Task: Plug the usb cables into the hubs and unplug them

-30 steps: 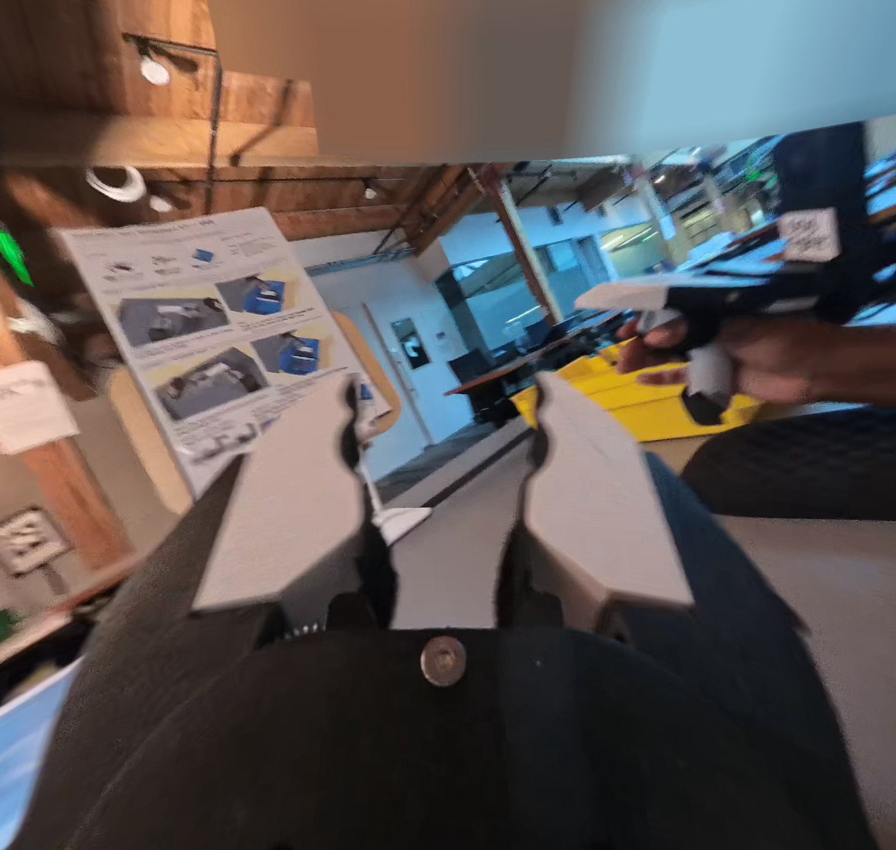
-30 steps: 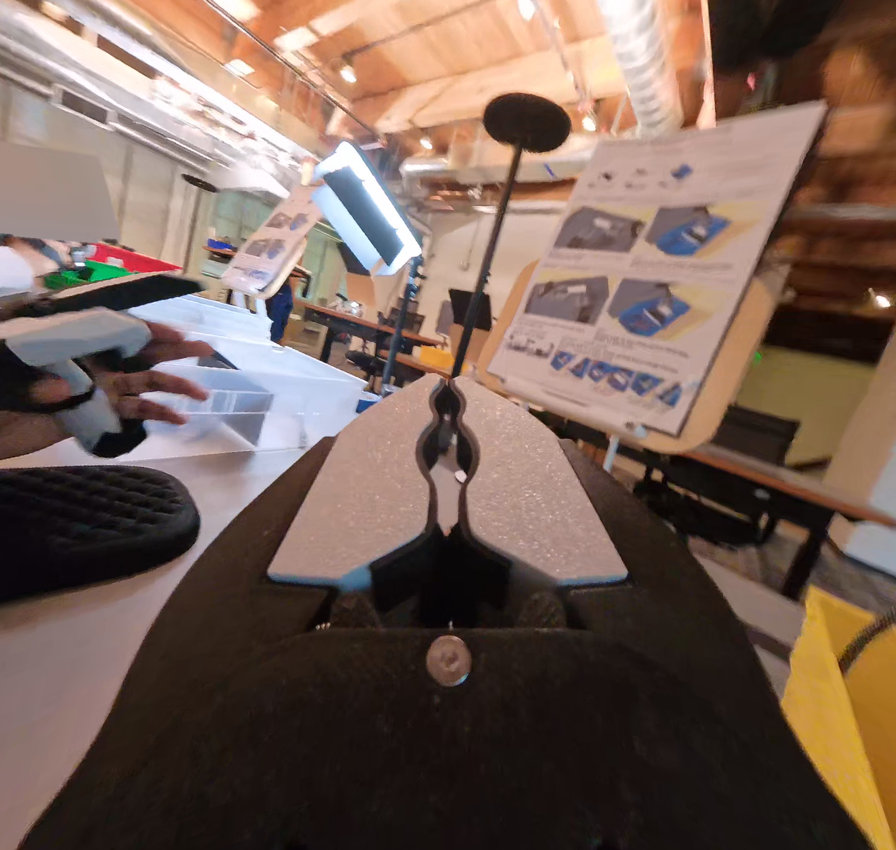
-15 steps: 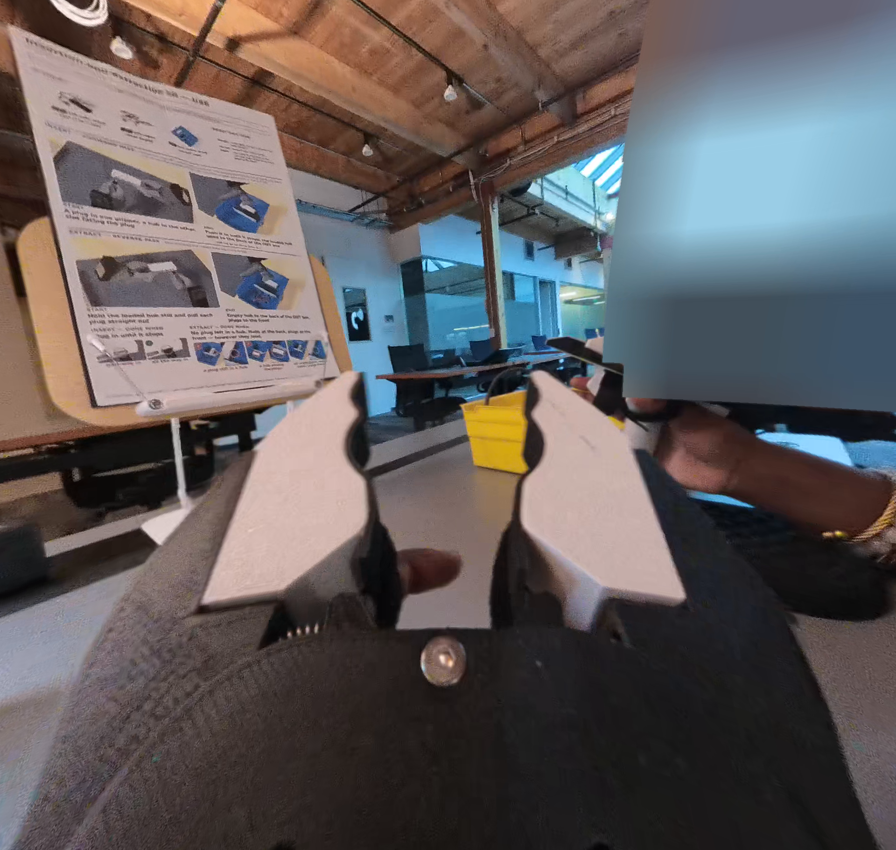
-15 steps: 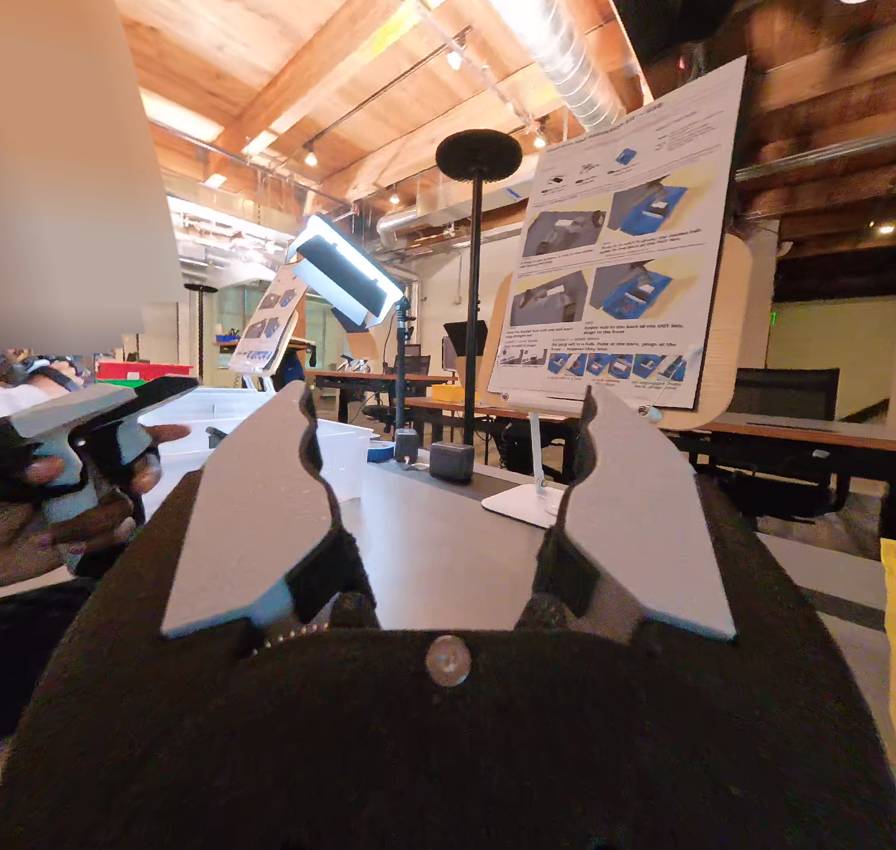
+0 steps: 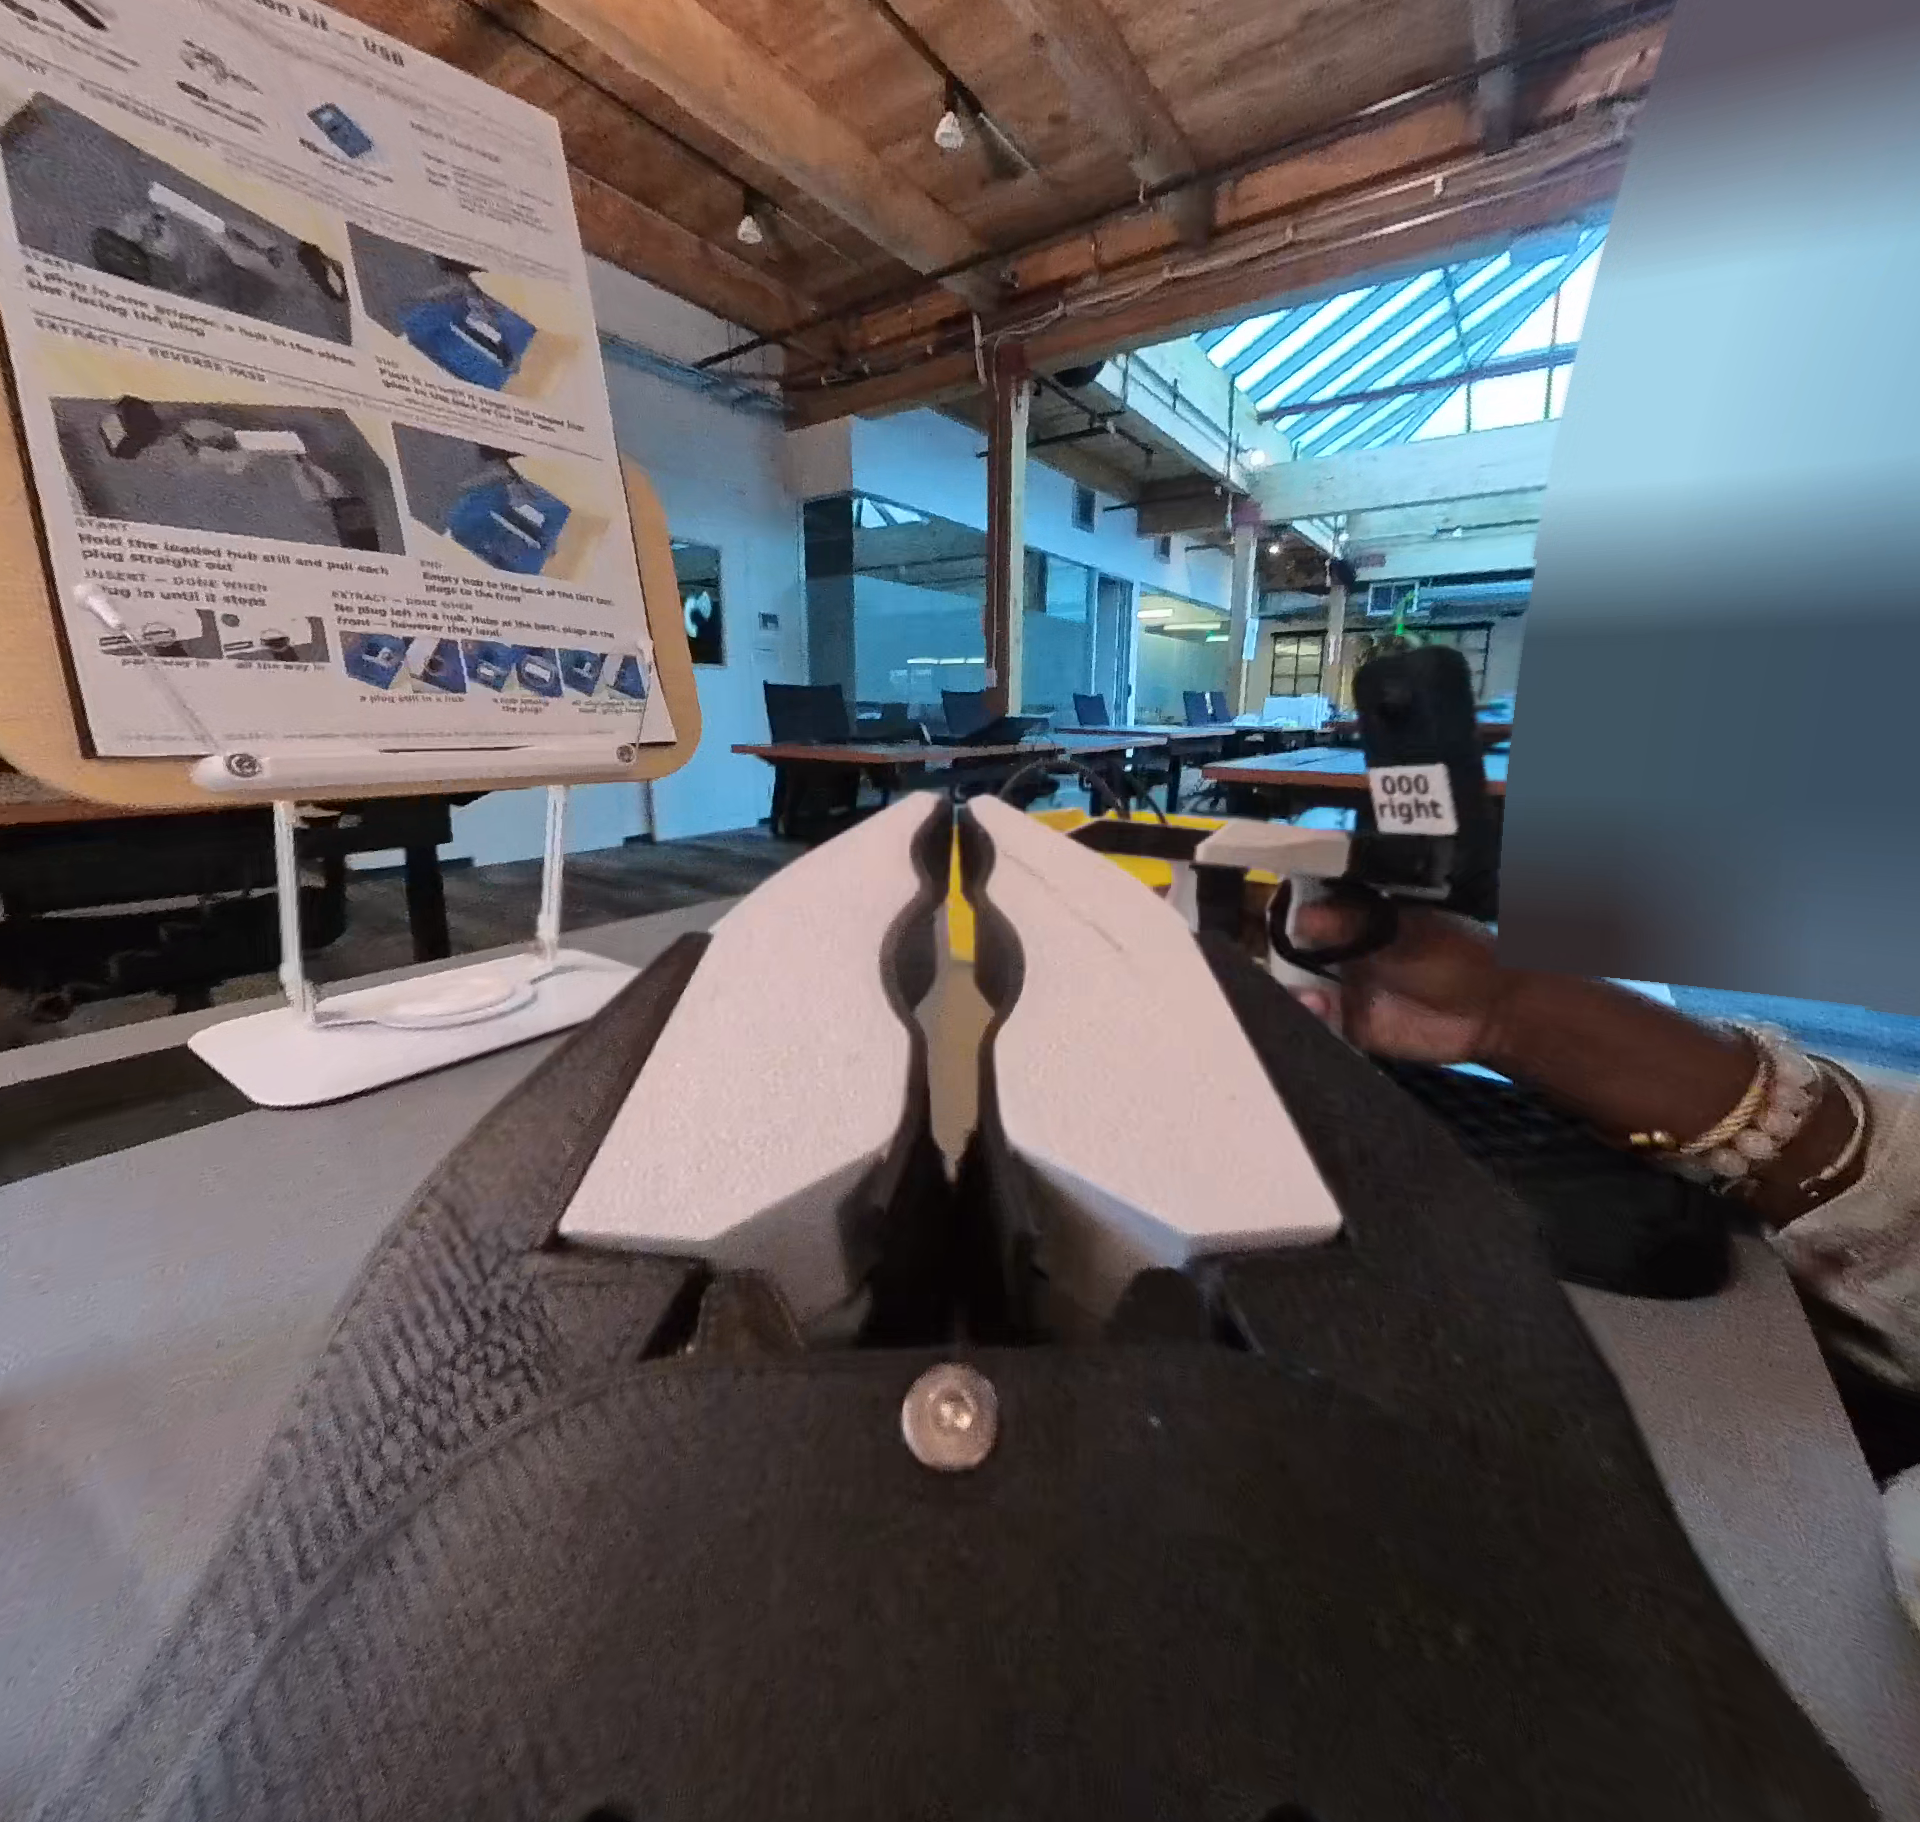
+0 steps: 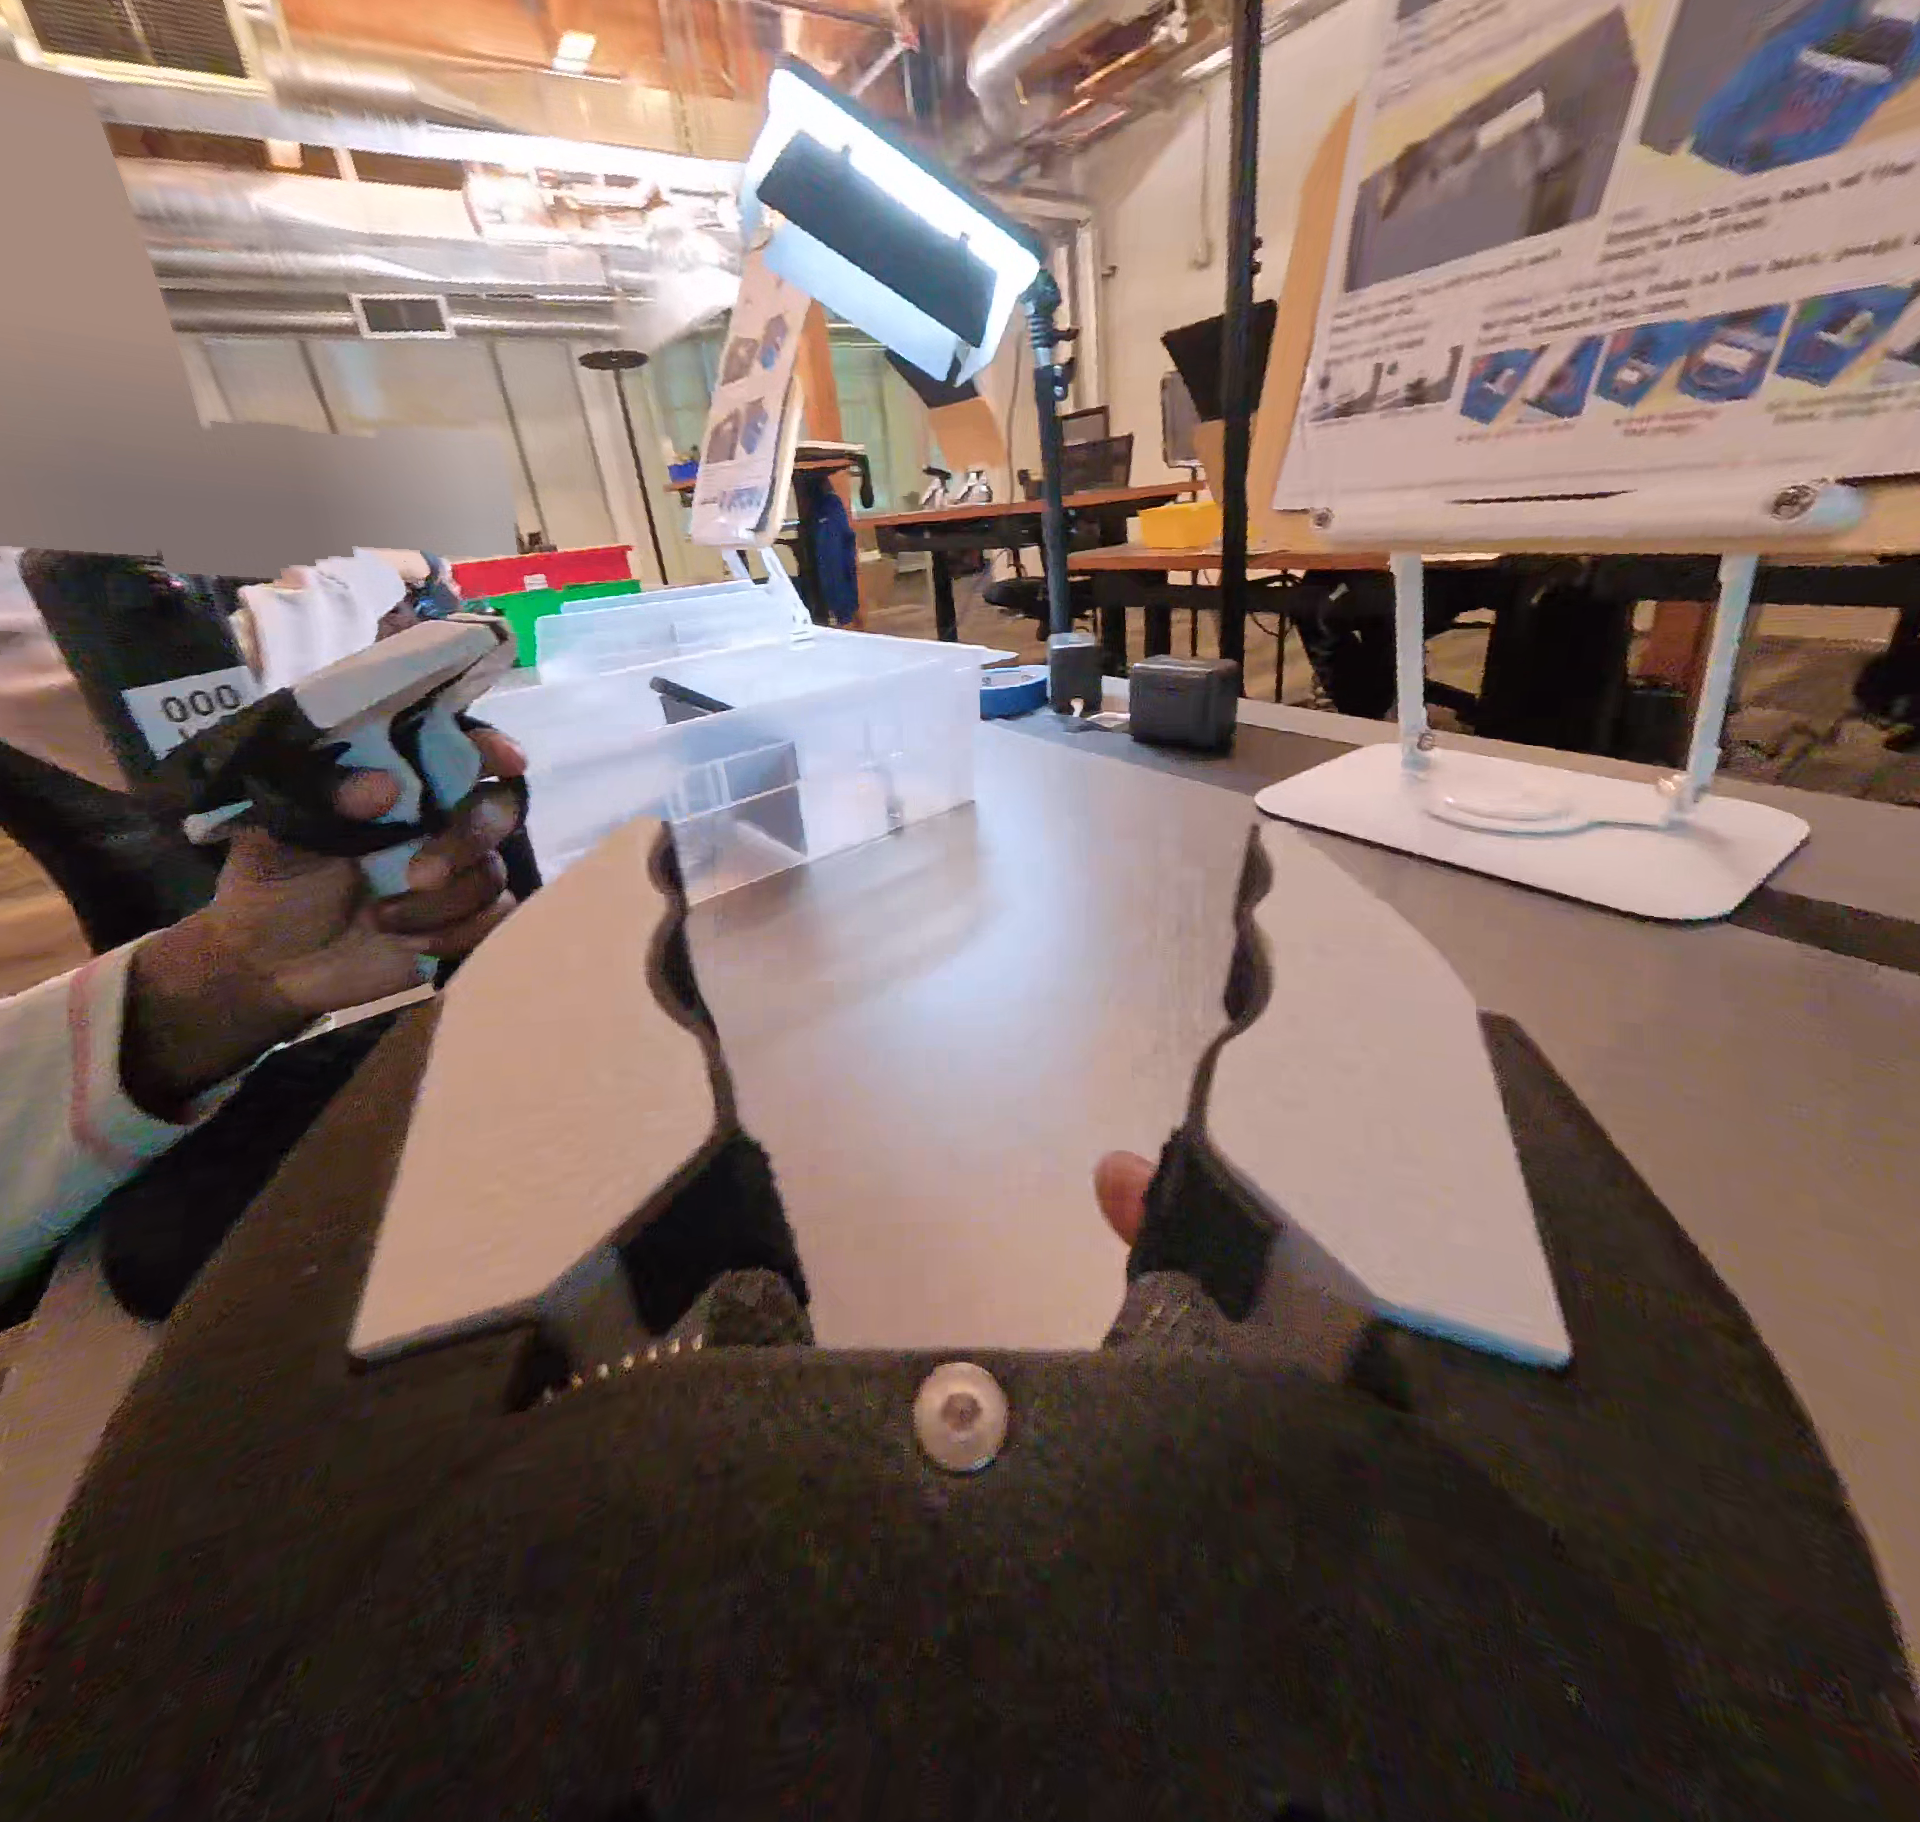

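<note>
No usb cable or hub shows in either view. My left gripper (image 5: 954,822) is shut and empty, its grey fingers pointing level over the grey table (image 5: 135,1284). It also shows in the right wrist view (image 6: 416,650), held in a hand at the left. My right gripper (image 6: 951,842) is wide open and empty, above the table (image 6: 987,962). It also shows in the left wrist view (image 5: 1268,847), held in a hand at the right.
An instruction sheet on a white stand (image 5: 405,1024) stands at the table's far side, also in the right wrist view (image 6: 1527,827). A clear plastic bin (image 6: 790,733) sits at the left, a yellow bin (image 5: 1122,827) at the right. A black box (image 6: 1184,702), blue tape roll (image 6: 1013,681) and lamp pole (image 6: 1242,318) stand behind.
My left gripper has gone from open to shut. My right gripper went from shut to wide open and tilted down toward the table. Both views have levelled out.
</note>
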The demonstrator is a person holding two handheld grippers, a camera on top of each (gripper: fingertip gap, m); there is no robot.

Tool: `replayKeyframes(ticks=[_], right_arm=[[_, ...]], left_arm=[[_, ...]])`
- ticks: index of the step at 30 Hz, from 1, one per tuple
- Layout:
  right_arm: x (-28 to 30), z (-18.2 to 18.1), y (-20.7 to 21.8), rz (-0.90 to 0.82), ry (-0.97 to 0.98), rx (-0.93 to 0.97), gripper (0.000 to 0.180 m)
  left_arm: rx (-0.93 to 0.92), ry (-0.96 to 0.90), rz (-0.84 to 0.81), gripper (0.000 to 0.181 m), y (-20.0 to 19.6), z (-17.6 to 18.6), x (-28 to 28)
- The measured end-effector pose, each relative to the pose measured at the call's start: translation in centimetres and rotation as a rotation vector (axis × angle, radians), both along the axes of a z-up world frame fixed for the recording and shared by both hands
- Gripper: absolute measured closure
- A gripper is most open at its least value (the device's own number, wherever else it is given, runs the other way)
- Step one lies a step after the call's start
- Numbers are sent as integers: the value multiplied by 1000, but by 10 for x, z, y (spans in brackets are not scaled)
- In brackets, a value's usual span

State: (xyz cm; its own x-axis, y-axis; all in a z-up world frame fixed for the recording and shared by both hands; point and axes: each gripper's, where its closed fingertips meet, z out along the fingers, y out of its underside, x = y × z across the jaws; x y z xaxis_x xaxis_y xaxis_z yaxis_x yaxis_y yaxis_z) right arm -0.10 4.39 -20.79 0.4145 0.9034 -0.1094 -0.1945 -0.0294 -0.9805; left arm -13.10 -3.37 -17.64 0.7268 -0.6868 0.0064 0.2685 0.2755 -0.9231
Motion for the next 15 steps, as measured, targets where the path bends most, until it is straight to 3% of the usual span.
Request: replayKeyframes(ticks=[1, 2, 3, 4, 7, 8, 9, 12, 13, 15], right_arm=[[1, -1, 3, -24, -2, -1, 72], [2, -2, 5, -38, -12, -6, 78], [4, -4, 0, -14, -52, -7, 122], [5, -3, -11, 46, -93, 21, 179], [7, 6, -20, 53, -72, 115, 180], [4, 2, -21, 72, -90, 103, 180], [0, -6, -19, 87, -115, 71, 177], [-8, -25, -11, 83, -178, -46, 137], [-9, -25, -11, 82, -186, -38, 135], [-11, -19, -24, 141, -190, 17, 179]], left_arm=[[-23, 27, 10, 179, 3, -4, 2], [-31, 44, 15, 169, 4, -7, 4], [-26, 39, 15, 153, 4, -6, 6], [-24, 26, 22, 138, 6, -5, 5], [-93, 88, 37, 109, 15, -15, 4], [-113, 165, 10, 130, 12, -19, 7], [-115, 247, -9, 173, 7, -21, 7], [-146, 465, 141, 179, 4, -12, -27], [-154, 560, 160, 171, -1, -9, -41], [-188, 719, 275, 139, -5, 3, -82]])
